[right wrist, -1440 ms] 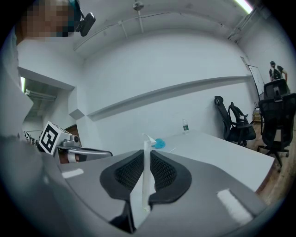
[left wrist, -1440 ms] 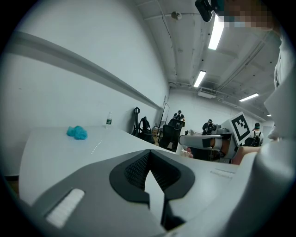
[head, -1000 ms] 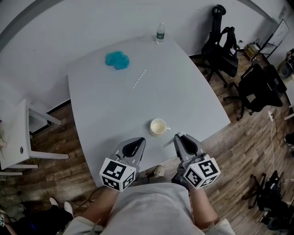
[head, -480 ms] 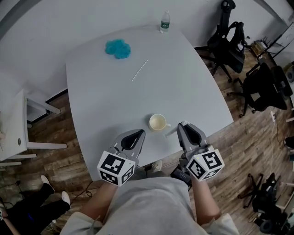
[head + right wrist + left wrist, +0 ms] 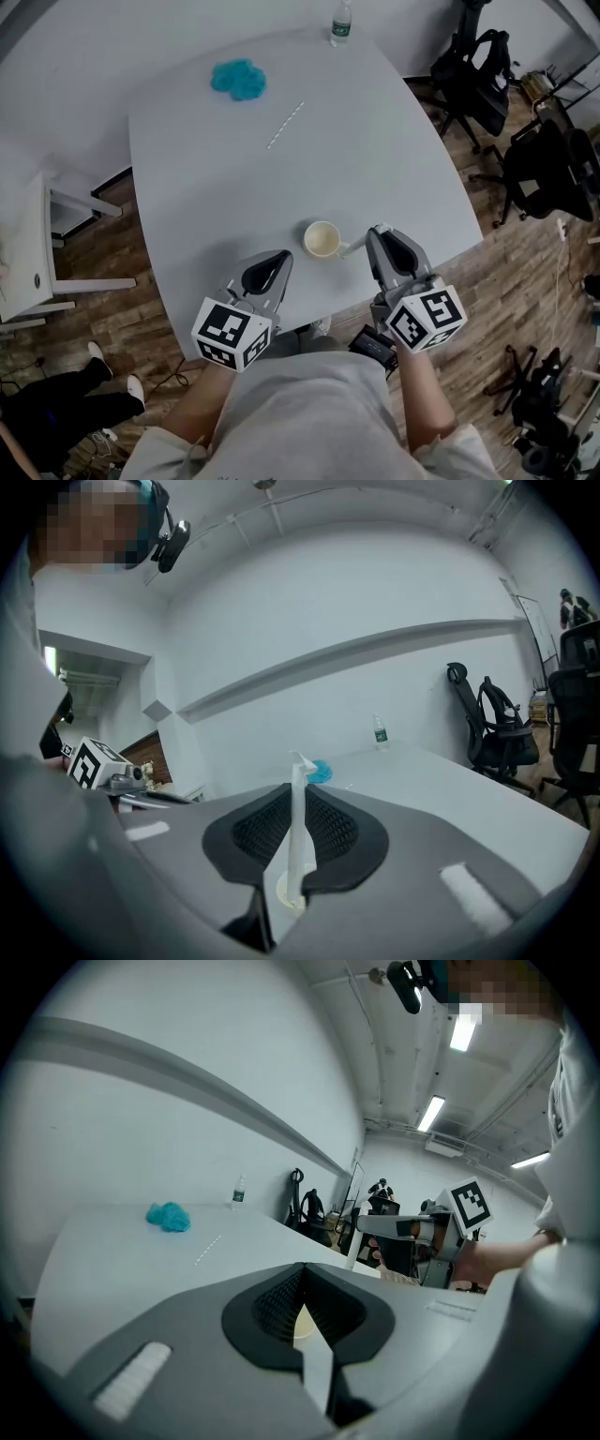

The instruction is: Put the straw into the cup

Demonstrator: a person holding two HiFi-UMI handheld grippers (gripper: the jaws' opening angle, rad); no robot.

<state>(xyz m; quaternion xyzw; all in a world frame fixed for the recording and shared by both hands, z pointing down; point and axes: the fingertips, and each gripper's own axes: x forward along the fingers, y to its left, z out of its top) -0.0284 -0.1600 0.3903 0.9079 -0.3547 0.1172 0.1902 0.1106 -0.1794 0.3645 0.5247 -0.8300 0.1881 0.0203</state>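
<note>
Cup (image 5: 322, 239) sits on grey table (image 5: 206, 187) over wood floor (image 5: 108, 314).

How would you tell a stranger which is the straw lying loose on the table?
Start at the big grey table and look toward its far end. Between the blue cloth and the cup lies a thin white straw, slanted and alone, unlike the other straw clamped in the right tongs.
</note>
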